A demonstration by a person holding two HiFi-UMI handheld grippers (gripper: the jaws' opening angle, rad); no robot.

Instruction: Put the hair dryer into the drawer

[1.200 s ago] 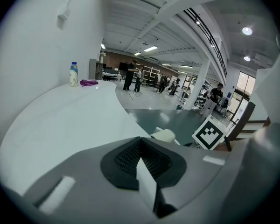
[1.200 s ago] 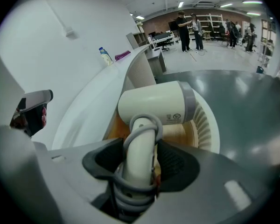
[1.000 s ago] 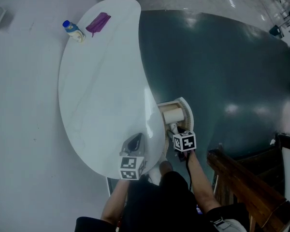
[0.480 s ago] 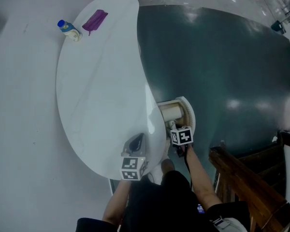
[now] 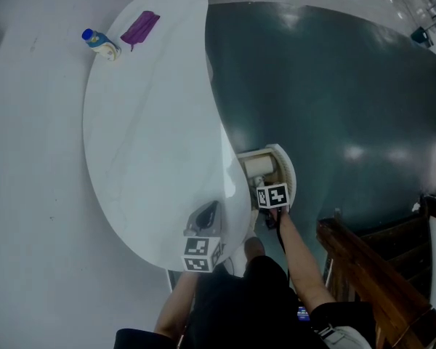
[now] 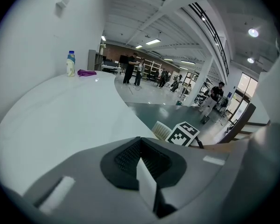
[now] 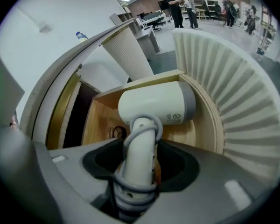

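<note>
The hair dryer [image 7: 156,105] is sitting barrel-first in the open drawer [image 7: 99,125], cord looped round its handle so nothing's trailing. The right gripper [image 7: 139,169] is clamping that handle, probably to set it down gently. The left gripper [image 6: 147,185] is hovering pinched shut, empty, over the table [image 6: 60,120]

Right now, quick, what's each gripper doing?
Left gripper: closed, nothing in it.
Right gripper: closed on the hair dryer handle.
</note>
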